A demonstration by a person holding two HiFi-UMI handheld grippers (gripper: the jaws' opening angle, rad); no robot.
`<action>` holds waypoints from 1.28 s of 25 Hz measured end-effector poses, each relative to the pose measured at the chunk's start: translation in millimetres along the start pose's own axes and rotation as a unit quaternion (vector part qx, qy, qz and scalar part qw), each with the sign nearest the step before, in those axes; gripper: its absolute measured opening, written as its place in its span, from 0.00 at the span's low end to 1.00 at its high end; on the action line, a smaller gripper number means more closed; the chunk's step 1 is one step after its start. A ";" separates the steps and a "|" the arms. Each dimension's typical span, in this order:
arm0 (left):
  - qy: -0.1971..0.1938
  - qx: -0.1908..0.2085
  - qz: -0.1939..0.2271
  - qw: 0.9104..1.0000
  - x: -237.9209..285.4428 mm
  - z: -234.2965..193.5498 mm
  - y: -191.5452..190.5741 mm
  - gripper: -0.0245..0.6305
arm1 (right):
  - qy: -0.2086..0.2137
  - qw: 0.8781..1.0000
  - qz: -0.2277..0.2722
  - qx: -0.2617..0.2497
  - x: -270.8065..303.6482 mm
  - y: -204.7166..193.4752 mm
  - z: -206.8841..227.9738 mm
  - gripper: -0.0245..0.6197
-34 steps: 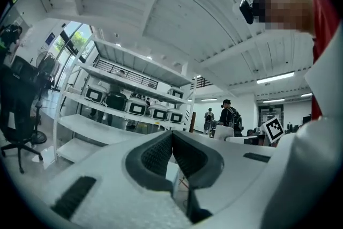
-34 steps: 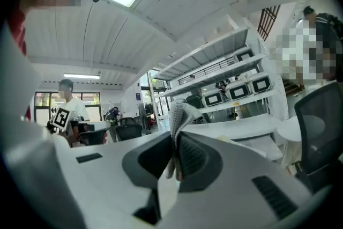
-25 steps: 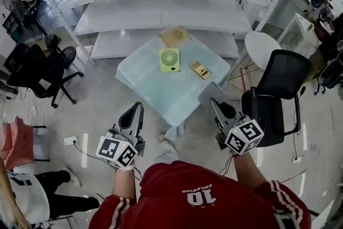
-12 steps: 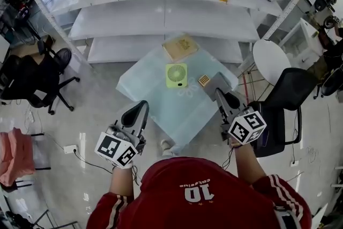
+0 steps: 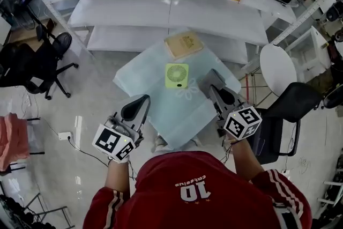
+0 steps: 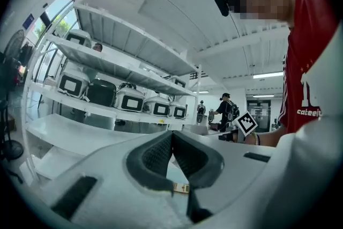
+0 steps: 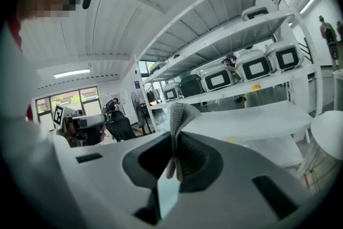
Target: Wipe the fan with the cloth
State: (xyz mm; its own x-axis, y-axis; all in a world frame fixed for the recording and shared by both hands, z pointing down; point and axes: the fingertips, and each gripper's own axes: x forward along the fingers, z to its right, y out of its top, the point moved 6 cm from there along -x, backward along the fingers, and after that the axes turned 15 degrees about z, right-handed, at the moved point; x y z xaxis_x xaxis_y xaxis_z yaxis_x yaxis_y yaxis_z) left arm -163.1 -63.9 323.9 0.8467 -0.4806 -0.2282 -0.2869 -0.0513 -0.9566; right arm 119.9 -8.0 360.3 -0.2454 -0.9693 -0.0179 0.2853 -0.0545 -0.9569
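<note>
While the right claw [image 7: 174, 143] pinches the cloth [image 7: 181, 113], the fan [image 5: 177, 75] lies ahead

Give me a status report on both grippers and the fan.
Left gripper shut, empty. Right gripper shut on cloth. Fan lies on table, not yet wiped. Nothing between cloth and fan.

The fan [image 5: 177, 75] lies central on the desk [image 5: 142, 82], a flat board [image 5: 183, 44] just behind it. Right of the fan, the cloth [image 7: 181, 115] sits between the right gripper's [image 5: 210, 86] fingers [image 7: 199, 161]. Shelves [image 5: 171, 13] stand behind the desk.
</note>
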 end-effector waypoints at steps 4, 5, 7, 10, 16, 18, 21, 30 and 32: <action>0.044 -0.004 0.000 0.999 16.2 0.3 -10.9 0.05 | 0.047 0.999 -0.020 0.007 25.5 -10.6 19.5 0.07; 0.048 -0.001 -0.006 0.999 19.4 1.1 -14.8 0.05 | 0.056 0.998 -0.021 0.007 31.1 -12.9 22.4 0.07; 0.055 0.010 -0.017 0.998 25.0 3.1 -20.0 0.05 | 0.073 0.997 -0.020 0.012 41.2 -17.8 26.6 0.07; 0.067 0.019 -0.020 0.997 31.8 6.7 -20.7 0.05 | 0.093 0.995 -0.032 0.023 53.2 -27.7 32.4 0.07; 0.079 0.056 -0.022 0.995 44.6 13.6 -14.8 0.05 | 0.117 0.990 -0.072 0.033 76.5 -47.5 46.5 0.07; 0.087 0.059 -0.017 0.994 47.9 13.7 -14.0 0.05 | 0.120 0.988 -0.088 0.042 85.2 -55.8 51.5 0.07; 0.109 0.062 -0.006 0.992 50.3 9.5 -14.2 0.05 | 0.123 0.984 -0.113 0.055 98.8 -70.0 55.5 0.07; 0.157 0.048 0.008 0.986 50.8 -11.2 -26.1 0.05 | 0.140 0.974 -0.164 0.071 126.9 -111.9 63.2 0.07; 0.164 0.044 0.003 0.985 50.4 -16.1 -31.1 0.05 | 0.141 0.973 -0.171 0.070 132.5 -122.6 67.6 0.07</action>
State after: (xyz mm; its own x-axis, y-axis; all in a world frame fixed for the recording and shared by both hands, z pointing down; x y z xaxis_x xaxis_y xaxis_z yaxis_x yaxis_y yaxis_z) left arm -118.7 -100.7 345.1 0.6505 -0.7385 -0.1772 -0.2391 0.0222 -0.9707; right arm 115.1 -146.0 494.9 -0.5865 -0.7858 0.1961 0.2609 -0.4126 -0.8727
